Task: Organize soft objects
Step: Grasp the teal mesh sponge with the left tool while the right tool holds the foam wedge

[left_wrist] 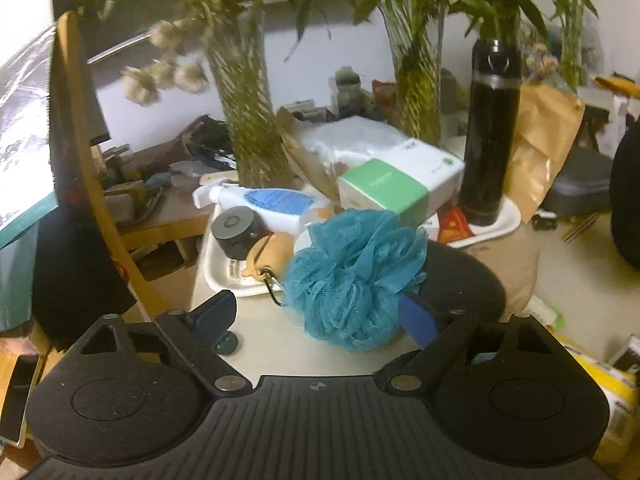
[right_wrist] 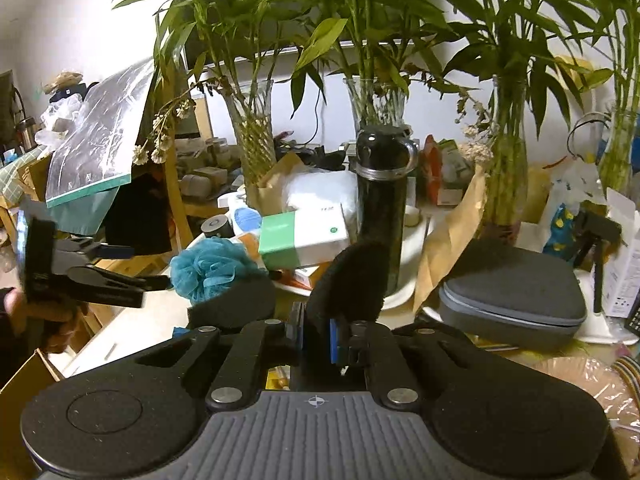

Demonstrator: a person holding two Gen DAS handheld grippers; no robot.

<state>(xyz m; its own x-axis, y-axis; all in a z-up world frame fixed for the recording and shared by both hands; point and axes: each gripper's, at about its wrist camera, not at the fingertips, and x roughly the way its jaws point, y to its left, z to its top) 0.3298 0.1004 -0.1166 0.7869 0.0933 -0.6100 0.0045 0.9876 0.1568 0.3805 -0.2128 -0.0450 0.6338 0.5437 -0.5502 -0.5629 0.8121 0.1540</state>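
Right wrist view showed the right gripper (right_wrist: 320, 316) clamped on black foam (right_wrist: 352, 276), centre frame; left gripper (left_wrist: 320, 316) stood wide around a teal loofah (left_wrist: 352, 276).

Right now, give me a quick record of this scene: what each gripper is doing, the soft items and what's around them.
left gripper: open, blue mesh loofah between its fingers
right gripper: shut on black soft pad
behind loofah: white tray with green-and-white box, black bottle
far right: grey zip case
backdrop: bamboo in glass vases
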